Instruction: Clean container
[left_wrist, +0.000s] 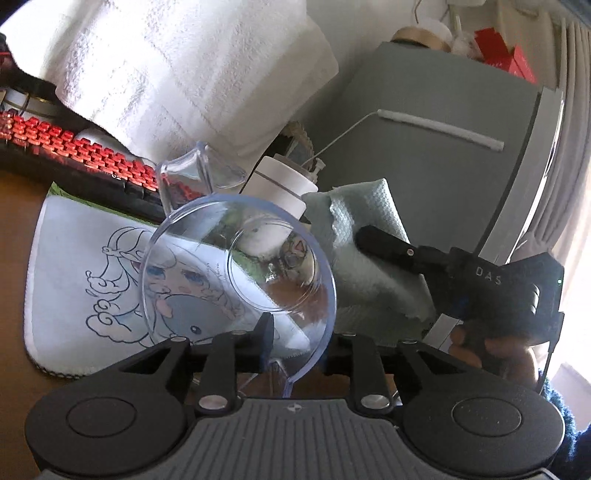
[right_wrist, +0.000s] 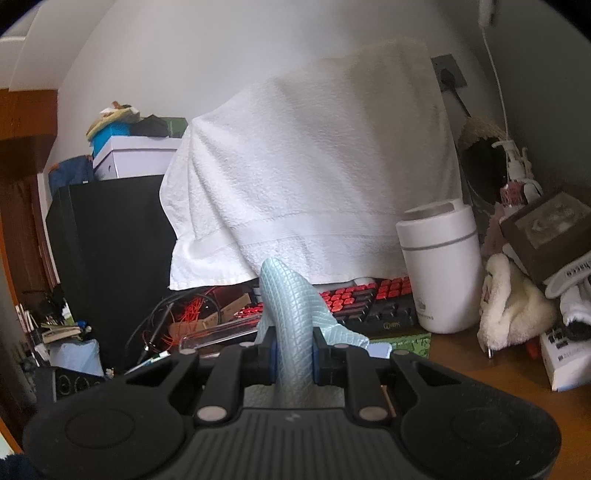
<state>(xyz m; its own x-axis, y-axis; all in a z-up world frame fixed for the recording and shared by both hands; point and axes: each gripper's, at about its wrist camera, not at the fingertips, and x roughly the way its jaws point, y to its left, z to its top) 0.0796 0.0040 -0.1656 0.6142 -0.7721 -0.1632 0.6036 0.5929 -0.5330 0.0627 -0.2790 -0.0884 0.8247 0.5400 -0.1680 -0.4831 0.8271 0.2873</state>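
Left gripper (left_wrist: 291, 354) clamps the rim of the clear plastic container (left_wrist: 240, 269), holding it tilted. Right gripper (right_wrist: 293, 354) pinches the pale blue waffle-weave cloth (right_wrist: 291, 306), jaws tight.

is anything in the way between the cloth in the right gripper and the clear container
Nothing visible. The left gripper holds the clear container by its rim, mouth open towards the camera. The right gripper pinches the blue cloth, which hangs right beside the container's rim with only open air between.
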